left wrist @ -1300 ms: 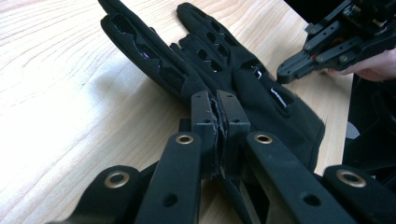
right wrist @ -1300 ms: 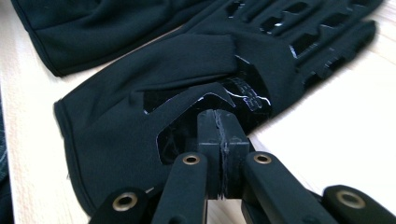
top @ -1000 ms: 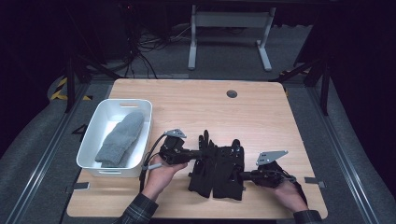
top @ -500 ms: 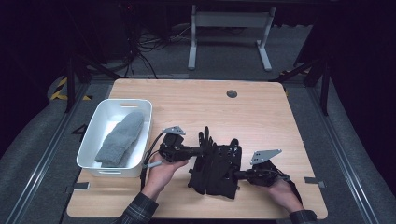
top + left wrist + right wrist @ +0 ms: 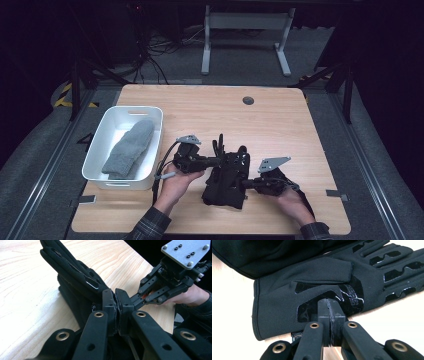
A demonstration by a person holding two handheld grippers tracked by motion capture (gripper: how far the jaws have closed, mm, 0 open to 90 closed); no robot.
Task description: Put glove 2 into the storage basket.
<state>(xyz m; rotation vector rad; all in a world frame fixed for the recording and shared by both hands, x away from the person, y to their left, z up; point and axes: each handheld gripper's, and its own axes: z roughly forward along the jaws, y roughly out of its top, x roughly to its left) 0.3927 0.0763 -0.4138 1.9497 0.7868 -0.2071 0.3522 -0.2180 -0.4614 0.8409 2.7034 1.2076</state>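
While both of my jaws are pinched tight, the black gloves (image 5: pixel 226 177) lie stacked on the tabletop (image 5: pixel 280 125) between them. My left gripper (image 5: pixel 115 305) has its jaws closed on an edge of the glove fabric, which rises up and away just ahead of the tips. My right gripper (image 5: pixel 331 312) has its jaws pressed together right at the palm of the lower glove, near the cuff — whether cloth is truly caught between them I cannot tell, since the tips meet against the shiny printed patch.

I judge the step in hand to be arranging or pairing the two gloves, one laid over the other, before they go anywhere. A white bin (image 5: pixel 102 150) with a grey mitten (image 5: pixel 129 147) in it sits well off beyond my left gripper — a likely place for them.

Next, I think both hands must lift together, keeping the grips firm so neither glove slides off the other, then swing toward the bin without dragging the fingers along the wood.
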